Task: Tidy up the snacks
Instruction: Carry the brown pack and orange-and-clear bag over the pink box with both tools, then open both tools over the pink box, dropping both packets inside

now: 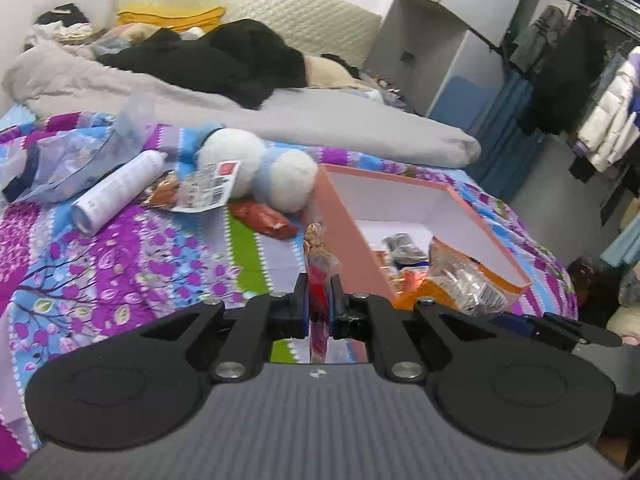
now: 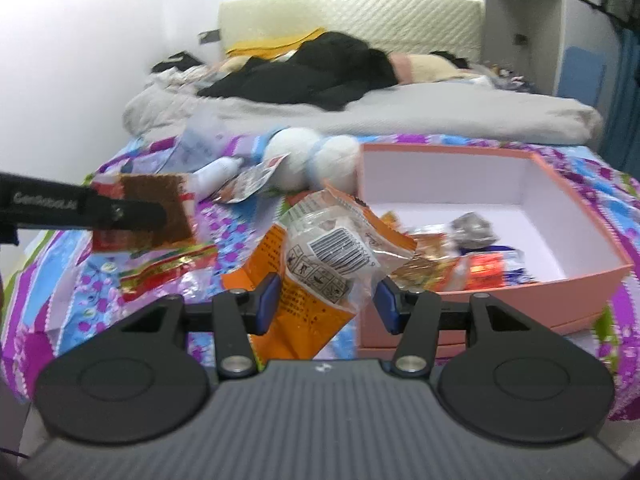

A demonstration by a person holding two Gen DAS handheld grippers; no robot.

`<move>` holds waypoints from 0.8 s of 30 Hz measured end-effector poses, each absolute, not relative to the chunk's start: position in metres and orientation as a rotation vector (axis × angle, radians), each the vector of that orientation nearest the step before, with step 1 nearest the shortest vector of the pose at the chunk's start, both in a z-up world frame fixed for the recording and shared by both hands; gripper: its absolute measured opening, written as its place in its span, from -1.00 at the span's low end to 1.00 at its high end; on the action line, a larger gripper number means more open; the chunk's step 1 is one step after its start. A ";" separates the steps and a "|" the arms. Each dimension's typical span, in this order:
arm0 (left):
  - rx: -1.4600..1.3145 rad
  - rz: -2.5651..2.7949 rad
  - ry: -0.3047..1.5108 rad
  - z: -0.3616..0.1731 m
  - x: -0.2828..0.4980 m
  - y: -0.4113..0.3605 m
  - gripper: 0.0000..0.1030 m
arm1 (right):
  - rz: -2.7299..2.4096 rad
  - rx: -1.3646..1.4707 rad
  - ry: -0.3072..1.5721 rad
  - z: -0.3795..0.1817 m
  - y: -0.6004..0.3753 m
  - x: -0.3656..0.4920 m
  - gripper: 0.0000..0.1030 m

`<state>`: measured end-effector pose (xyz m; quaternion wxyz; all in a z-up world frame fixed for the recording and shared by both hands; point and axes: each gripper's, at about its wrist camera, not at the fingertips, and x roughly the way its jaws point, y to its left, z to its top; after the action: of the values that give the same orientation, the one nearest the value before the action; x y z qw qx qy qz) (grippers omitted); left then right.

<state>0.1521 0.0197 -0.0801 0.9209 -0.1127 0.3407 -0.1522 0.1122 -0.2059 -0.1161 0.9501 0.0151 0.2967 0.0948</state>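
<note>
My left gripper [image 1: 319,298] is shut on a thin red and brown snack packet [image 1: 318,264], held edge-on just left of the pink box [image 1: 352,236]; the same packet [image 2: 154,212] shows flat in the right wrist view. My right gripper [image 2: 326,300] stands open around an orange and clear snack bag [image 2: 320,264] at the box's near left corner; the pads do not press it. The pink box [image 2: 560,276] holds several small snacks [image 2: 472,256]. A red packet [image 1: 264,218] and a printed pouch [image 1: 200,190] lie on the bedspread. Another red packet [image 2: 168,270] lies under the left gripper.
A white tube [image 1: 120,190] and a white and blue plush toy [image 1: 256,168] lie on the patterned bedspread [image 1: 120,272] left of the box. A grey duvet [image 1: 320,120] and black clothes [image 1: 224,60] lie behind. A clothes rack [image 1: 592,80] stands at the right.
</note>
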 end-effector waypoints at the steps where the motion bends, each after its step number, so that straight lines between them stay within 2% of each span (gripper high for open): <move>1: -0.235 -0.321 0.698 -0.078 0.153 0.015 -0.82 | 0.179 0.032 0.598 -0.114 -0.211 0.111 0.03; 13: -0.180 -0.478 0.698 -0.064 0.218 -0.081 -0.81 | -0.023 0.086 0.564 -0.107 -0.298 0.149 0.03; 24: -0.169 -0.496 0.857 -0.096 0.291 -0.150 -0.81 | -0.051 0.147 0.625 -0.130 -0.348 0.201 0.03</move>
<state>0.2912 -0.1504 -0.0956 0.8764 -0.0809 0.4109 -0.2379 0.2005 -0.3482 -0.1297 0.9486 0.0721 0.3072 -0.0253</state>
